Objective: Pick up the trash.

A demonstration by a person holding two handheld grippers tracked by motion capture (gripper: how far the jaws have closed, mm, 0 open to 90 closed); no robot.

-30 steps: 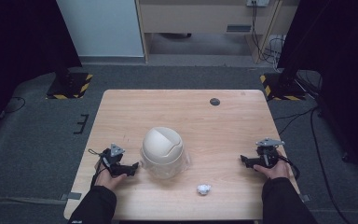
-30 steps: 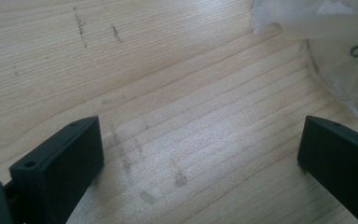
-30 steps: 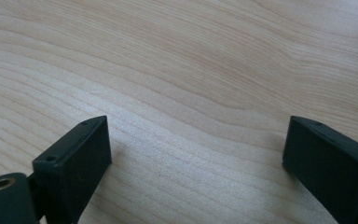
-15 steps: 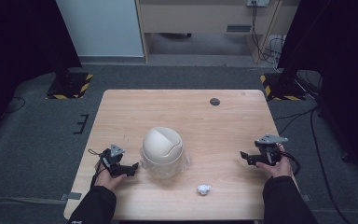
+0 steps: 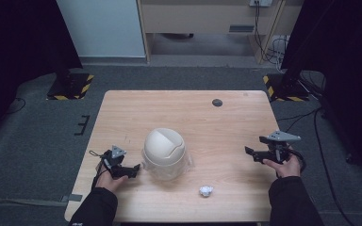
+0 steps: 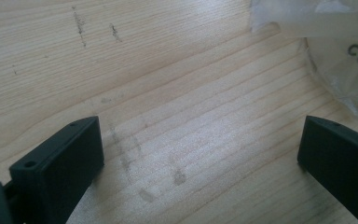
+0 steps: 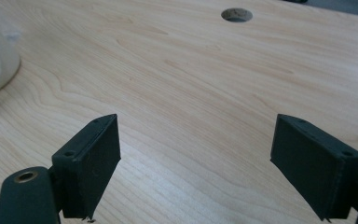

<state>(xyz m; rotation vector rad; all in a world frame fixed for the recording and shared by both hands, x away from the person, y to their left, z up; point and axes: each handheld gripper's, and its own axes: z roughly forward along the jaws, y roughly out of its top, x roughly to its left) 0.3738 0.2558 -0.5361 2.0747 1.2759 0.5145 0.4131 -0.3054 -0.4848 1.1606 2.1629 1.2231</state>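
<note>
Black jaws stand wide apart on both grippers, with nothing but bare wood between them. The left gripper (image 5: 133,169) lies low on the counter (image 5: 226,122) just beside the bin (image 5: 164,151), a pale domed one with a swing lid and a clear liner spilling round its foot; in the left gripper view that liner (image 6: 354,56) fills the upper right corner, close past the far jaw. The left gripper has hardly moved over the last second. The right gripper (image 5: 250,152) has lifted a little and drawn slightly toward the right edge, so it hangs above the wood, well apart from the bin.

My reading: the left gripper is set to steady or take the bin, while the right is not yet committed to anything. The paper wad (image 5: 206,190) sits near the front edge, between the two hands and nearer the bin's right, and looks like what goes in.

Room is generous. The whole back half of the counter is open save a cable hole (image 5: 217,102) near the far edge. The right hand sits close to the right edge, and the wad has little wood behind it toward the person.
</note>
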